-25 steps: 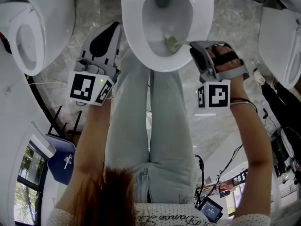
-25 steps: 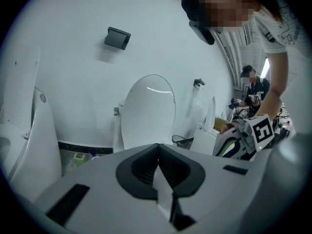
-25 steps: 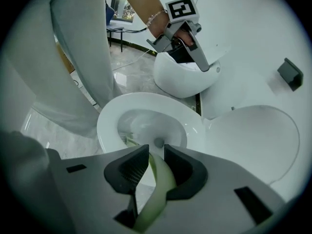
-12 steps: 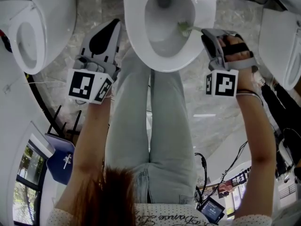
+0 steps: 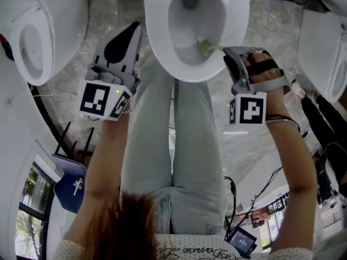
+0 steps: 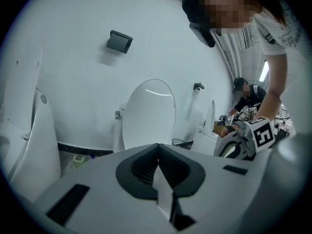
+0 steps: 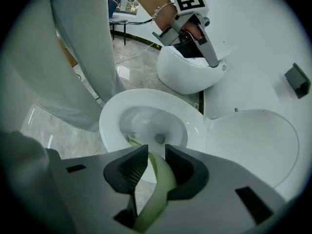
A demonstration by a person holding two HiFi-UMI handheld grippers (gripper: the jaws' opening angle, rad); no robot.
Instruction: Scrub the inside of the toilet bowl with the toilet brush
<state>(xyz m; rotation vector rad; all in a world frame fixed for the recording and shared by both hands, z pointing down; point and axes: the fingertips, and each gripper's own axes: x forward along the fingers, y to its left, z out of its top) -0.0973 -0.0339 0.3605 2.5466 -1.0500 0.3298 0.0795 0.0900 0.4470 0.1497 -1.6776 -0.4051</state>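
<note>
Gripping toilet brush (image 5: 202, 47) in toilet bowl (image 5: 157, 42): right gripper (image 7: 156, 161) | left gripper (image 6: 158, 165): fingers (image 6: 137, 169) closed, beside rim

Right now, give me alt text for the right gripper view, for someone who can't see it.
The right gripper is shut on the pale green handle of the toilet brush, which reaches into the white toilet bowl ahead. A person's trouser leg stands left of the bowl; the left gripper hangs beyond it.
</note>
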